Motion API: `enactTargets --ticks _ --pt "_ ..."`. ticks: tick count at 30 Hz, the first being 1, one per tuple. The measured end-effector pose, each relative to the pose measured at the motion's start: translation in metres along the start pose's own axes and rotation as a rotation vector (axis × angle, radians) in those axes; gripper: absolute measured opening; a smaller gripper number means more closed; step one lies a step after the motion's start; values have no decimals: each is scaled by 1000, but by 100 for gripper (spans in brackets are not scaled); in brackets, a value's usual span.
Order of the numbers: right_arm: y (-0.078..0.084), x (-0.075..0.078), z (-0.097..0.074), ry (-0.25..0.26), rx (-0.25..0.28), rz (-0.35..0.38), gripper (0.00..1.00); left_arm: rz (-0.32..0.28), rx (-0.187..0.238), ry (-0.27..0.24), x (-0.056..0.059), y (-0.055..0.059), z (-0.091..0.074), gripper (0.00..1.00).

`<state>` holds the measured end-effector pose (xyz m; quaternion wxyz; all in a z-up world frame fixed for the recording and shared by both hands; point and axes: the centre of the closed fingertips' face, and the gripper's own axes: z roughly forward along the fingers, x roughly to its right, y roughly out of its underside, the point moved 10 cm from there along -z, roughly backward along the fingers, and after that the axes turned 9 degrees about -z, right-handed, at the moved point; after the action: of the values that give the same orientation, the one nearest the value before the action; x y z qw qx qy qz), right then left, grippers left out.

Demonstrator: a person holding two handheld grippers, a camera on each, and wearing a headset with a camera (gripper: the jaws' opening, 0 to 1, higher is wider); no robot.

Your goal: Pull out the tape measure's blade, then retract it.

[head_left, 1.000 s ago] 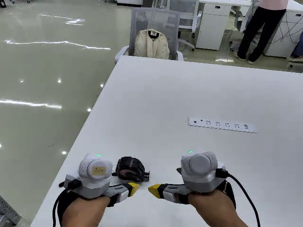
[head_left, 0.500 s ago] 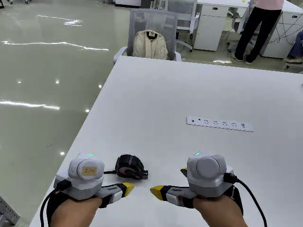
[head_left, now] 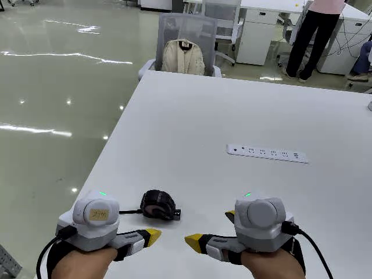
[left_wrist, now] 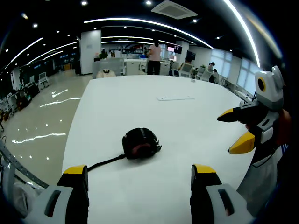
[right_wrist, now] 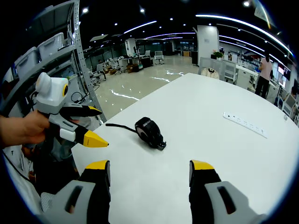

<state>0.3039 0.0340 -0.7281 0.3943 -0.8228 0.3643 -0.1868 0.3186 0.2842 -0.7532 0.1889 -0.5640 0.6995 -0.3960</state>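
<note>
A black tape measure (head_left: 158, 204) lies on the white table (head_left: 203, 116) near its front left corner, blade in, a thin black strap (left_wrist: 105, 162) trailing from it. My left gripper (head_left: 148, 232) is low at the left, open, with the tape measure (left_wrist: 140, 142) a short way ahead of its yellow-tipped jaws. My right gripper (head_left: 212, 229) is open too and points left toward the tape measure (right_wrist: 148, 130). Neither touches it. Each appears in the other's view: the right gripper (left_wrist: 231, 130) and the left gripper (right_wrist: 97, 126).
A white power strip (head_left: 266, 154) lies further back on the table. Beyond the far edge stands a grey chair with a cream jacket (head_left: 183, 55), and a person (head_left: 317, 29) stands by desks. The table's left edge drops to a shiny floor.
Both grippers have drawn back toward me and apart, the left one moving left away from the tape measure. The tape measure has stayed put.
</note>
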Motion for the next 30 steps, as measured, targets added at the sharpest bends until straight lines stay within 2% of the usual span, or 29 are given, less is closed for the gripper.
enactTargets --ticks 8,15,16,19,30 --pt "-1 -6 -11 4 14 9 72 12 0 6 1 1 -9 89" --pt "-1 -7 -14 6 16 13 74 12 3 6 1 0 -12 90" --pt "0 -10 -18 5 18 16 74 20 9 10 2 0 -18 90" --pt "1 -12 -24 8 19 25 75 25 11 11 2 0 -23 91" --pt "3 -15 -29 9 10 26 79 30 13 16 0 -2 -31 92"
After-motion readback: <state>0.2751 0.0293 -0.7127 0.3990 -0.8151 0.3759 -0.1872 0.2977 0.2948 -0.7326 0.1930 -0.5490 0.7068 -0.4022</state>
